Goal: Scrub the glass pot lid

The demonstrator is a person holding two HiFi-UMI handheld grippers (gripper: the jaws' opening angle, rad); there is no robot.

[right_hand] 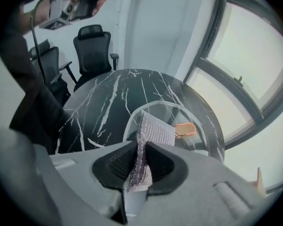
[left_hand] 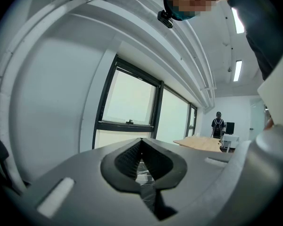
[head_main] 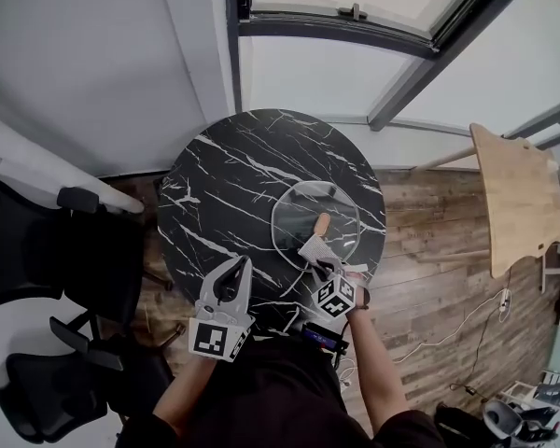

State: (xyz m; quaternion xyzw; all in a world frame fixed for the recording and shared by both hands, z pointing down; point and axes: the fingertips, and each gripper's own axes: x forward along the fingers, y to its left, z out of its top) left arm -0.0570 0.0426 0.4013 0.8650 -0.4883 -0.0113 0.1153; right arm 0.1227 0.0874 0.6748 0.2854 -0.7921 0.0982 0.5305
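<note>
The left gripper (head_main: 235, 273) sits above the near edge of the round black white-veined marble table (head_main: 219, 171). Its jaws are closed tip to tip and hold nothing; through the small gap behind the tips only the table's veining shows.

The right gripper (right_hand: 140, 149) is also above the table's near edge, to the right of the left one. Its jaws are clamped on a silvery grey mesh scrubbing cloth (right_hand: 153, 128), which stands up out of the pads and reaches forward.

The round glass pot lid (head_main: 294, 211) lies flat on the table, right of the table's centre and toward its near edge, with its copper-coloured oblong knob (head_main: 322, 223) upward. The cloth's free end overlaps the lid's near rim, just short of the knob. It cannot be told whether the cloth touches the glass.

Black office chairs (head_main: 37, 250) stand off the table's left side. A light wooden tabletop (head_main: 518, 199) stands well off its right side.
</note>
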